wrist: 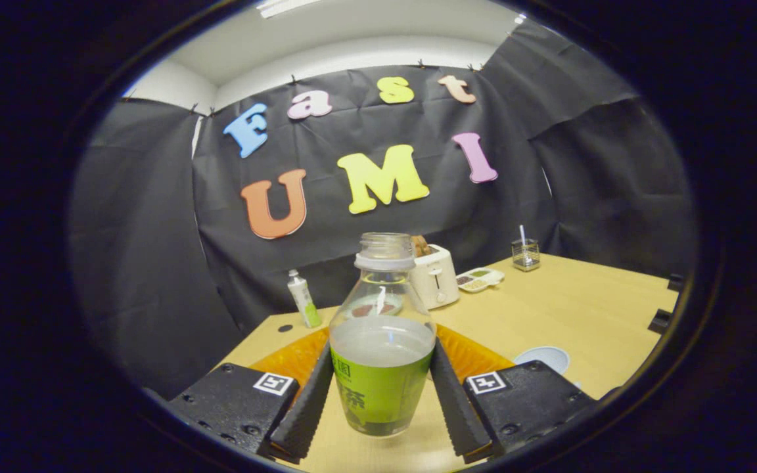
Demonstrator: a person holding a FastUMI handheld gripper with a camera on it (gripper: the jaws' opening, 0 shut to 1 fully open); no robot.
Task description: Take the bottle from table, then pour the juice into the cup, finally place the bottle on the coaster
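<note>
A: Gripper view, item one: clear plastic bottle [382, 341] with a green label, cap off, part full of pale liquid. Location?

B: Between the fingers of the tongs [382, 394], clamped on both sides at label height, upright. Its base appears to hang clear of the pale wooden counter [549, 309]; likely it is carried upright so nothing spills from the open neck.

A: Item two: round orange ribbed coaster [470, 355].

B: On the counter just beyond the fingers, behind the bottle. Judged the final resting spot, so handy.

A: Item three: white cup [543, 358].

B: Right of the coaster, near the right finger's housing; only its rim is plain. Pouring looks not yet begun.

A: Sundries?

B: White toaster [434, 276], small white tube with green base [303, 299], glass holder with a straw [525, 254], white divided dish [479, 279], all well back.

A: Writing?

B: Dark East Asian characters on the label; no brand legible. Square black-and-white markers on the finger housings.
</note>
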